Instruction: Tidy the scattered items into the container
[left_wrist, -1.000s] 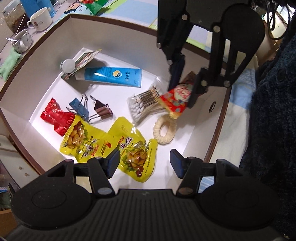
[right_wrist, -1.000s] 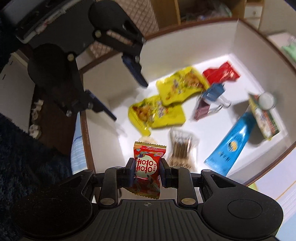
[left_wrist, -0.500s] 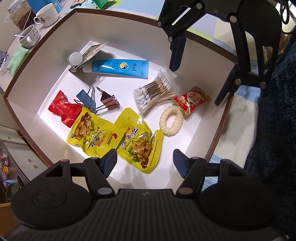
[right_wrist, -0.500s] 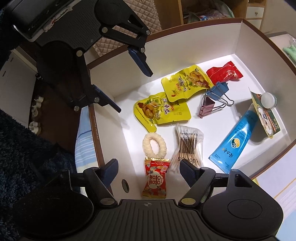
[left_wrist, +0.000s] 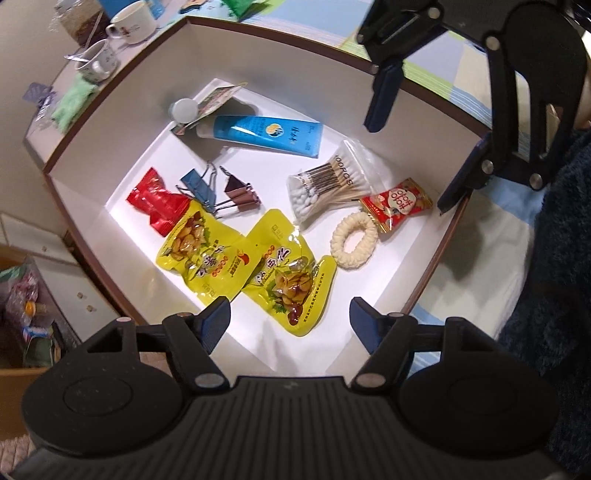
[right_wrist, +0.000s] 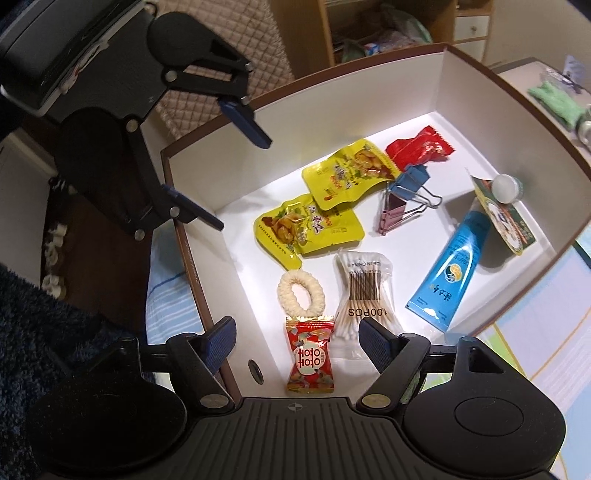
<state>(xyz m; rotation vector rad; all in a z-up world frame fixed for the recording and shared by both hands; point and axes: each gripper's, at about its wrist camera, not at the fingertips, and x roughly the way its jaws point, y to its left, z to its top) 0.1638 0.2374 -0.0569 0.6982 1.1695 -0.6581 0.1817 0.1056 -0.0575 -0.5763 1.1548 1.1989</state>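
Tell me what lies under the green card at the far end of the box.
The card leans on the blue tube's cap end, beside a small white-capped bottle. The box floor beneath it is hidden.

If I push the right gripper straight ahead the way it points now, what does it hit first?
Most likely the red candy packet, lying on the box floor directly between the open right gripper fingers, with the cream ring just beyond. Depth is hard to judge.

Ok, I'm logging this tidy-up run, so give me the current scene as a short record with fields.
container: white box with brown rim
right gripper: open, empty, above the box
left gripper: open, empty, above the box
nearest right gripper: red candy packet, lying flat, touching the cream hair tie
other contents: cotton swabs, blue tube, two yellow snack packs, two binder clips, red wrapper
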